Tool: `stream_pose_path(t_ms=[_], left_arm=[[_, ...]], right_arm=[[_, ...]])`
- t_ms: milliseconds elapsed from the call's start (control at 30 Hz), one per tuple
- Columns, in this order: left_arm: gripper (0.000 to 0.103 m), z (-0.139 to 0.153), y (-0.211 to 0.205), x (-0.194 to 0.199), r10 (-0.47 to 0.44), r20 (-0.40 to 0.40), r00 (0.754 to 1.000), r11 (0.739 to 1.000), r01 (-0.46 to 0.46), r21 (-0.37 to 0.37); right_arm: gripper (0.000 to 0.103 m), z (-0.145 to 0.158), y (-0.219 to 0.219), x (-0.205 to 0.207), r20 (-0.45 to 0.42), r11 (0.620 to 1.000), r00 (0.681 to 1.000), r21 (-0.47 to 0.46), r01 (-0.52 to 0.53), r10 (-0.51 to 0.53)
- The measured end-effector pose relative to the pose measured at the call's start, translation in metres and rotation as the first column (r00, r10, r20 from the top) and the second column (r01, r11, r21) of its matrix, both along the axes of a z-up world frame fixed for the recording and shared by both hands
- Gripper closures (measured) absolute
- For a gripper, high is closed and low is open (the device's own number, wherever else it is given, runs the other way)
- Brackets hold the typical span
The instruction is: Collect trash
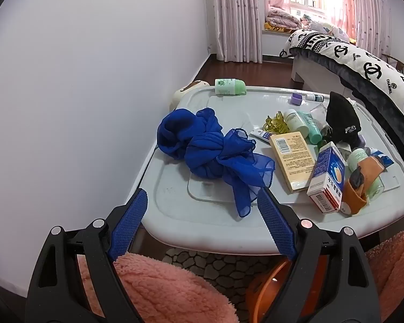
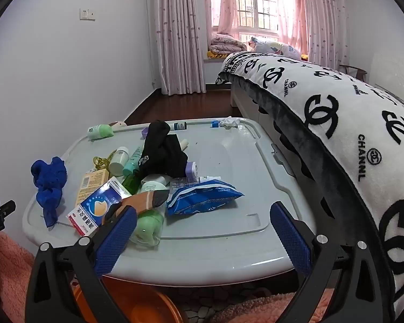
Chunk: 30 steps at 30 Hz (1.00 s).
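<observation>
Grey bin lid [image 2: 256, 242] (scarf [image 1: 210, 148], boxes, bottles)

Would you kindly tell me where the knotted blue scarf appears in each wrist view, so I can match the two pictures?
Left wrist view: the blue scarf lies centre frame on the grey bin lid, just beyond the jaws.
Right wrist view: the scarf sits at the far left, on the lid's left edge.
Shared landmark: the blue-and-white carton, to the scarf's right in both.
</observation>
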<state>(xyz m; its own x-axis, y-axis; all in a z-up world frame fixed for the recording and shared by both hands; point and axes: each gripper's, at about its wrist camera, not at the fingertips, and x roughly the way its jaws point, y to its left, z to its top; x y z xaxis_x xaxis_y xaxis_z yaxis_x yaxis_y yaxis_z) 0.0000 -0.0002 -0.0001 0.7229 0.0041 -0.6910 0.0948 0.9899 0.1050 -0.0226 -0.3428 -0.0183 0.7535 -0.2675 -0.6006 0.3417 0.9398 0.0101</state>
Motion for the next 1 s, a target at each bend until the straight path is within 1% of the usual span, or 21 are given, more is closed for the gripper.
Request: stream_pose_path(t_ms=[1000], left_arm=[[0.021, 0.0007, 0.003, -0.0013, 0.002, -0.007, 1.0, 1.0, -0.002, -0.02]], right_arm=[[0.005, 0.0003, 0.0002, -0.0011, -0.004, 1.0, 1.0, 0.013, -0.013, 0.013]])
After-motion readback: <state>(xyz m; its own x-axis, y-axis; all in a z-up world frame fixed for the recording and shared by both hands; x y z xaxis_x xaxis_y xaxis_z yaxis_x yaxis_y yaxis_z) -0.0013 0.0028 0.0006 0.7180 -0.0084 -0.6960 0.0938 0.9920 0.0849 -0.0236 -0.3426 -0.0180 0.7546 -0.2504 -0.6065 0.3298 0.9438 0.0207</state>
